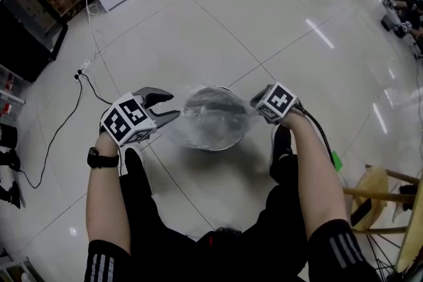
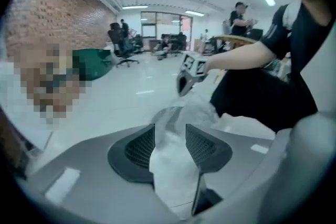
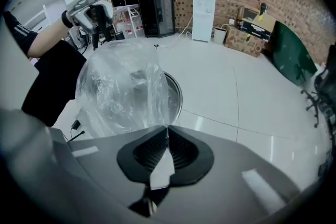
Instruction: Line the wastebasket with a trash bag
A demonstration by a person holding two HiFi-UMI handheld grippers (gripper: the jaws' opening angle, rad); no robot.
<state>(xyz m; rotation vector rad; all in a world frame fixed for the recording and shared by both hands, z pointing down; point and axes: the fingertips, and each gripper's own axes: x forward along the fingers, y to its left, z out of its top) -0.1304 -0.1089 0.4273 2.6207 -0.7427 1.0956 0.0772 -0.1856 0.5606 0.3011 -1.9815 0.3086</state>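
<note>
Left to right: the left claw stands released, its dark ribbed pads apart. A fold of the clear, crinkled plastic trash bag runs loosely up between them without being pressed. The bag billows in a loose dome over the round, shiny metal wastebasket, which stands on the white tiled floor between the two claws and somewhat below them. In the right gripper view the far arc of the rim shows bare, so the film appears not yet cuffed over it. The right claw is clenched on the bag's right-hand edge, with a thin sliver of film pinched between its closed pads. The governing relation is the line from claw to claw. The bag's long axis lies along it, straight across the basket's mouth, and the basket sits near its midpoint, about equally close to either hand. The free left edge lies just inward of the left claw, toward the basket, so that side probably needs gripping again before the mouth can be spread and drawn down over the rim. The floor is open beyond the basket and to both sides. A thin black cable lies well off to the left and a pale wooden stool well off to the right. The person's black-clad legs crowd the near side.
</note>
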